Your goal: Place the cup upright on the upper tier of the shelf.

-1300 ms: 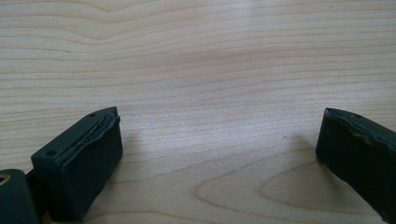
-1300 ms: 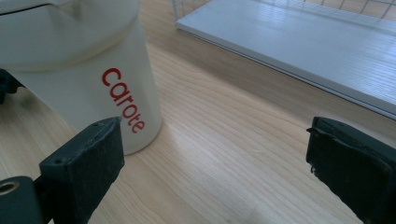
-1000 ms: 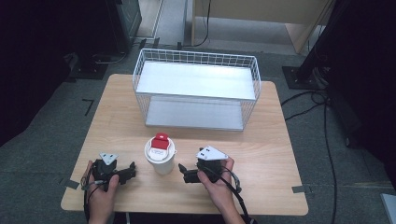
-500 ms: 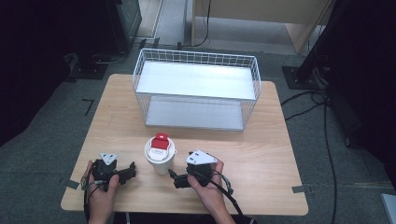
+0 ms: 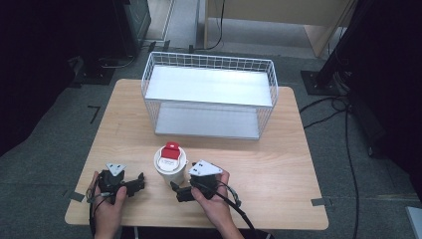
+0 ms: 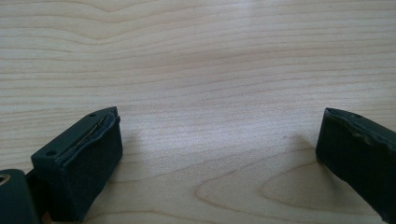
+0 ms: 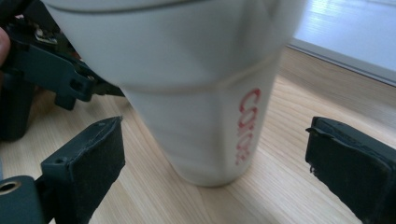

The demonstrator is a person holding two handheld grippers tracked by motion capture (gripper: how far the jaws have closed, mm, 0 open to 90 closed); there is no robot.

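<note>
Risk is tipping: the tall white cup (image 5: 170, 164) stands near the front edge of the table (image 5: 293, 159), between the wide-open jaws of the right gripper (image 7: 215, 163), not yet held. A low, off-centre squeeze could topple it. Left gripper (image 6: 219, 154) rests wide open and empty on wood, left of the cup.

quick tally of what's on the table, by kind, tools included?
White paper cup with red-and-white lid: 1
White wire basket rack with two white shelves: 1
Black hand-held two-jaw tools: 2, left tool with jaws apart over bare wood, right tool with jaws apart either side of the cup
Total: 4
</note>
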